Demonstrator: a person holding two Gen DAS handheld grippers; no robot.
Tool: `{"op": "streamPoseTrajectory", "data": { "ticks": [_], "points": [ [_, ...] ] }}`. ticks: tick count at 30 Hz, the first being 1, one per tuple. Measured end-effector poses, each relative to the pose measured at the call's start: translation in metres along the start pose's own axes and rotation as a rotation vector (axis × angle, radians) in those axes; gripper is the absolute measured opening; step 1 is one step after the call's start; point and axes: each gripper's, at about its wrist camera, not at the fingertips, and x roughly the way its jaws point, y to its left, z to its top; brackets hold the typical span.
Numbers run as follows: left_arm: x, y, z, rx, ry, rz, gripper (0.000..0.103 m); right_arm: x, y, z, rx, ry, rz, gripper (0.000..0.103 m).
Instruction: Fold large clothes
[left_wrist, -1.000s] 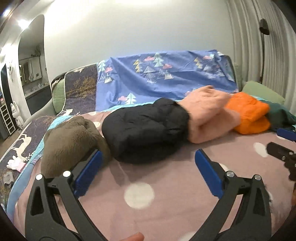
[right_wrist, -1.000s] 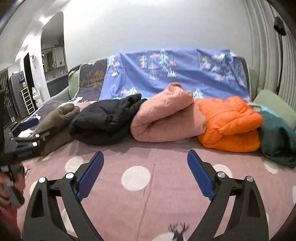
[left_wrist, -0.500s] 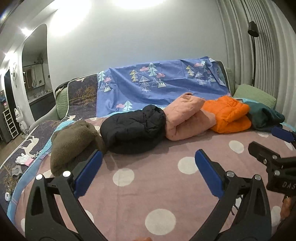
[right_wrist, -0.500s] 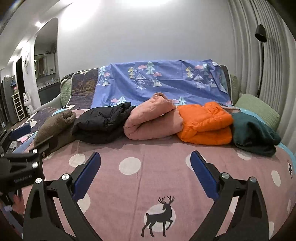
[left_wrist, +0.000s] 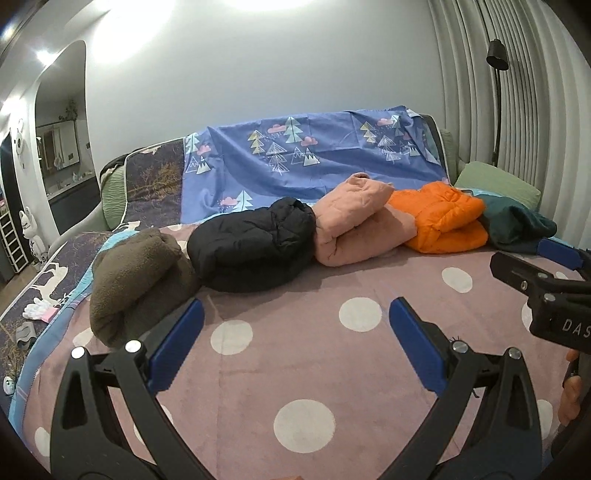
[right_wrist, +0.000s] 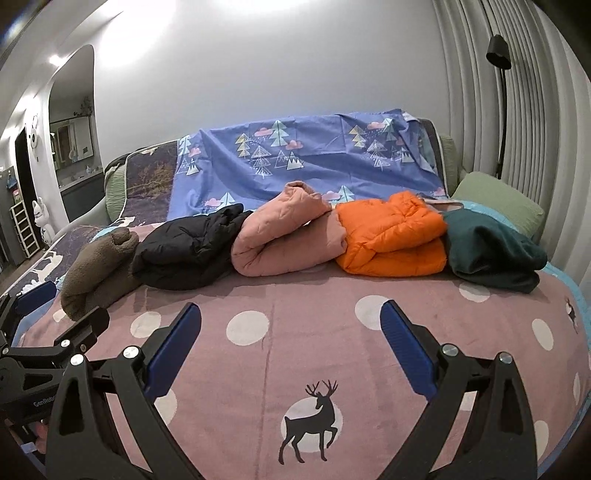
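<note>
Several folded garments lie in a row at the back of a pink polka-dot blanket (left_wrist: 303, 362): a brown fleece (left_wrist: 136, 277), a black puffer jacket (left_wrist: 255, 247), a pink jacket (left_wrist: 354, 225), an orange puffer jacket (left_wrist: 443, 218) and a dark green garment (left_wrist: 517, 225). They also show in the right wrist view: brown fleece (right_wrist: 99, 266), black jacket (right_wrist: 188, 251), pink jacket (right_wrist: 288, 232), orange jacket (right_wrist: 395, 236), green garment (right_wrist: 495, 251). My left gripper (left_wrist: 295, 328) is open and empty above the blanket (right_wrist: 295, 354). My right gripper (right_wrist: 291, 328) is open and empty, further from the clothes.
A blue tree-print sheet (left_wrist: 314, 158) covers the sofa back. A green cushion (right_wrist: 498, 203) sits at the right end. A floor lamp (right_wrist: 498, 55) stands by the ribbed wall. White gloves (left_wrist: 40, 306) lie on the left edge. The right gripper's body (left_wrist: 546, 295) shows at the right.
Both grippers have pulled back and up from the row of clothes, so more blanket shows in front. Both stay open and empty.
</note>
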Motion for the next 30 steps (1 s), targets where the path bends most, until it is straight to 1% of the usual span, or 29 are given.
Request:
{"op": "streamPoseTrajectory", "data": {
  "ticks": [7,30],
  "points": [
    [0.0033,-0.0016,-0.0018,0.007,0.019,0.007,0.101,-0.0014,0.0020,-0.0013,-0.011,-0.001,-0.018,0.098],
    [0.0054,-0.0025,-0.0027,0.013,0.022,0.014,0.101,0.0002,0.0009,-0.0029,-0.022,0.004,-0.038,0.099]
  ]
}}
